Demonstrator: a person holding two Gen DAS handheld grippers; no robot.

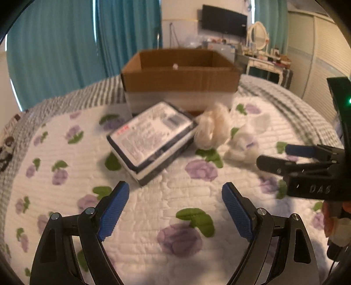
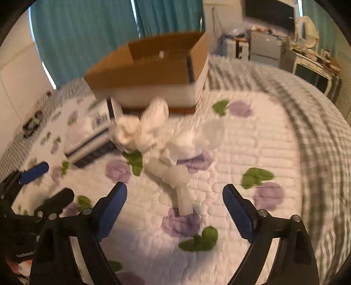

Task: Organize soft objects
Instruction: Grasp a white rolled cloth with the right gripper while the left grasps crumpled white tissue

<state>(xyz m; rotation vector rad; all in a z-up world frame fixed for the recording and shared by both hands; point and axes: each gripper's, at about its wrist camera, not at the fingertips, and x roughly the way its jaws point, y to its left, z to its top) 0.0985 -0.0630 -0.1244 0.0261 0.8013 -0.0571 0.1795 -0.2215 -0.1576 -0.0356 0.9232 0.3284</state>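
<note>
Soft things lie on the flowered quilt (image 1: 153,206) in front of an open cardboard box (image 1: 179,79). A cream fluffy bundle (image 1: 211,129) sits beside a white knotted cloth (image 1: 243,142); the same bundle (image 2: 142,129) and cloth (image 2: 173,171) show blurred in the right wrist view. A flat plastic-wrapped pack (image 1: 151,140) leans toward the box. My left gripper (image 1: 175,185) hangs open over bare quilt, short of the pack. My right gripper (image 2: 174,186) is open, and the cloth's tail lies between its fingers without touching the pads. Each gripper shows in the other's view: right gripper (image 1: 274,155), left gripper (image 2: 58,179).
Teal curtains (image 1: 65,43) hang behind the bed. A dressing table with a mirror (image 1: 258,37) and a wall screen (image 1: 223,20) stand at the far right. A grey checked blanket (image 2: 318,131) edges the quilt. A person's hand (image 1: 333,219) holds the right gripper.
</note>
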